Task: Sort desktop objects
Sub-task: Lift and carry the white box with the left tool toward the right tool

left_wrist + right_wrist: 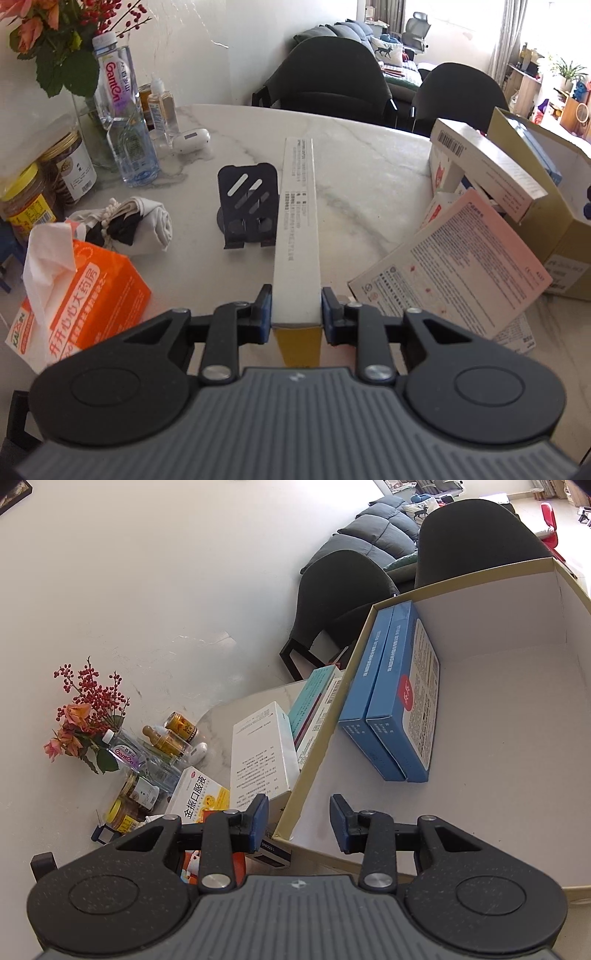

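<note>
Phone stand [248, 206] left of held carton [298, 236]; tissue box [83, 302] nearer left.

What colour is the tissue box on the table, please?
The tissue box is orange with white lettering, clearest in the left wrist view.

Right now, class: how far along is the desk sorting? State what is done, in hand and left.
Done: two blue boxes lie inside the open carton. In hand: the left tongs are shut on a long white box; the right tongs are open, straddling the carton's wall. Left: the pink box and other boxes beside it.
</note>
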Demonstrator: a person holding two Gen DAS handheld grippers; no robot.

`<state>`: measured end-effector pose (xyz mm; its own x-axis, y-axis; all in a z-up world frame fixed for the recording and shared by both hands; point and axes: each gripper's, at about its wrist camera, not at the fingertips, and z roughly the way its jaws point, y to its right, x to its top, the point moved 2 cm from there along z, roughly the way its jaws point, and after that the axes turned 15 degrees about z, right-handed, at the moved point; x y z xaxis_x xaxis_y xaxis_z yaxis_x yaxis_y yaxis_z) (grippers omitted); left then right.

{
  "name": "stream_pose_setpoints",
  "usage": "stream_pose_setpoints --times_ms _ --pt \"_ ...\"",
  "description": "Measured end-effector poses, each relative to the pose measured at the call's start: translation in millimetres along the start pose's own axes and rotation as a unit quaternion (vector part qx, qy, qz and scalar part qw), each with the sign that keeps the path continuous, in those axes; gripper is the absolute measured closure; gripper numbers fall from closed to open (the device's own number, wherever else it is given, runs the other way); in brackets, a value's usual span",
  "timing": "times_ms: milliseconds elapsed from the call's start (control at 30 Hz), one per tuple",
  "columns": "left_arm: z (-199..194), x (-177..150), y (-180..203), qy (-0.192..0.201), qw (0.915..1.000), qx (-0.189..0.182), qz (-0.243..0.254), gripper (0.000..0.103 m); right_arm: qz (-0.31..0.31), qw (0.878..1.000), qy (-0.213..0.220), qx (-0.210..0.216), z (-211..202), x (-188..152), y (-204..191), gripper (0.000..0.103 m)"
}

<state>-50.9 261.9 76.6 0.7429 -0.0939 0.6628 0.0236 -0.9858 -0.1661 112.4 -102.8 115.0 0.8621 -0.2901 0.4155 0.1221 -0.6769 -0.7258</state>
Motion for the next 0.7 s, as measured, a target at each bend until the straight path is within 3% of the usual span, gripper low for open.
stream_pose_setpoints --times_ms 233,367,600,700 --pt "-37.0 -24.1 11.8 0.022 0.9994 0.015 -0.021 0.08 -0.014 1.0 -0.006 0.012 -5.4 -19.9 -17.6 0.062" --pt "-34.2 -20.5 8.0 0.024 0.999 0.002 -0.039 0.08 -0.03 0.999 -0.013 0.017 -2.9 -35.7 -34.3 0.059" --pt "-18.5 -16.9 11.0 0.026 0.9984 0.011 -0.049 0.056 -0.04 0.999 -0.019 0.018 -2.7 -56.8 -51.1 0.053" --pt "-14.2 -15.2 13.7 0.034 0.998 0.014 -0.05 0.051 -0.055 0.998 -0.024 0.018 1.1 -65.3 -67.2 0.048"
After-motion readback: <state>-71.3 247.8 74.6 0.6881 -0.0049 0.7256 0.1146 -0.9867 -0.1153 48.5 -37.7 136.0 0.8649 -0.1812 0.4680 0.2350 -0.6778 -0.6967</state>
